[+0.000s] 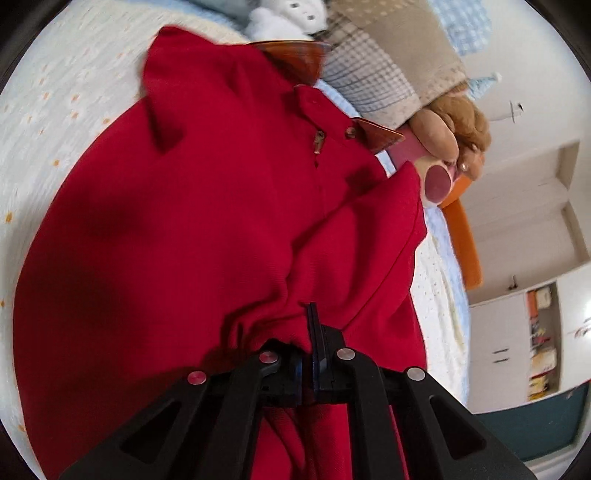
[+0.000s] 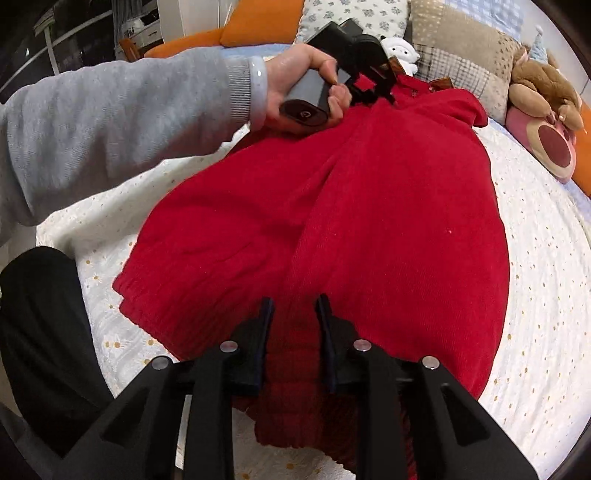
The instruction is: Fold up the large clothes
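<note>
Two tongs work on a red jacket (image 2: 388, 206) spread on a white bedspread (image 2: 535, 332). The left tongs (image 1: 314, 314) are shut tight, pinching a bunch of red cloth. The right tongs (image 2: 294, 306) stand part open, ribbed hem between the fingers; whether they press it I cannot tell

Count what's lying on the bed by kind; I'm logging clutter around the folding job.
Garments: 1, red jacket
Plush toys: 3, white, brown, pink
Pillows: 2, floral, patchwork
Total: 6
</note>
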A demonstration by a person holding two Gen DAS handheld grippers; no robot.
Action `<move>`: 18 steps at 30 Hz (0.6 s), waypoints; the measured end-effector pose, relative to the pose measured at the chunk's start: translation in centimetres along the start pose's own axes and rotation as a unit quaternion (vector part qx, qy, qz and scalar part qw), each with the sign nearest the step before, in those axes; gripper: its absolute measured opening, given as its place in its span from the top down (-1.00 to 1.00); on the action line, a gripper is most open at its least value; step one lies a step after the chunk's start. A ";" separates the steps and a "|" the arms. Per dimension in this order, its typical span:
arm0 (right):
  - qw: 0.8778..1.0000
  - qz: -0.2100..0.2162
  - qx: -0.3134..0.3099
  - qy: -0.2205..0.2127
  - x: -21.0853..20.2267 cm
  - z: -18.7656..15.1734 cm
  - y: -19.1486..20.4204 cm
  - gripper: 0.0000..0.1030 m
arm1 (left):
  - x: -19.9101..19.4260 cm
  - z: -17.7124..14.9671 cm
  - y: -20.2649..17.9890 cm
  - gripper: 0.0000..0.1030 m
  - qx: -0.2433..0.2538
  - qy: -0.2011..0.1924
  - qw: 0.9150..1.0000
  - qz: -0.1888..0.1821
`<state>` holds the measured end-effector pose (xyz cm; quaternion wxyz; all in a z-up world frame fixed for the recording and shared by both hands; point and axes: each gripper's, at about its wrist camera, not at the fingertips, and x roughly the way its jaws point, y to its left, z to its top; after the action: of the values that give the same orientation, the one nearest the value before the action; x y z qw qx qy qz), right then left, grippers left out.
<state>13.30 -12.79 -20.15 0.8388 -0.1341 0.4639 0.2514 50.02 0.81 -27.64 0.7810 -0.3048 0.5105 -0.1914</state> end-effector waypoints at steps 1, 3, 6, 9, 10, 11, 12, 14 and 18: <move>1.000 -0.005 -0.008 0.001 -0.1 0.1 0.3 0.45 | -0.1 0.0 -0.4 0.80 0.007 0.001 1.000 0.006; 1.000 -0.005 -0.008 0.005 -0.7 0.1 0.3 0.31 | -0.7 0.2 -1.7 0.41 0.025 0.011 1.000 0.007; 0.999 0.033 0.019 -0.008 -3.3 -0.2 -1.1 -0.19 | -2.9 0.0 -4.4 -0.18 0.067 0.011 0.998 0.014; 0.992 0.103 0.048 -0.059 -7.4 -1.6 -2.5 -0.52 | -4.7 -0.6 -7.4 -0.63 0.113 0.011 0.993 0.041; 0.988 0.121 0.061 -0.074 -8.7 -2.3 -3.3 -0.52 | -5.3 -0.7 -8.5 -0.63 0.129 0.011 0.990 0.061; 0.985 0.128 0.074 -0.090 -9.8 -3.0 -4.2 -0.49 | -5.6 -0.8 -9.1 -0.63 0.136 0.010 0.988 0.077; 0.983 0.123 0.085 -0.103 -10.6 -3.5 -5.0 -0.41 | -6.3 -1.0 -9.4 -0.63 0.142 0.007 0.986 0.090; 0.983 0.094 0.105 -0.119 -11.3 -4.4 -6.8 -0.11 | -7.1 -1.5 -10.9 -0.77 0.163 0.002 0.975 0.149; 0.978 0.084 0.154 -0.117 -9.7 -5.5 -10.6 0.15 | -7.3 -2.7 -11.0 -0.79 0.164 0.027 0.961 0.221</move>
<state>10.81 -27.09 -14.96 0.8739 0.0661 0.4053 0.2601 44.74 -3.61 -16.09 0.8290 -0.0473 0.5476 -0.1030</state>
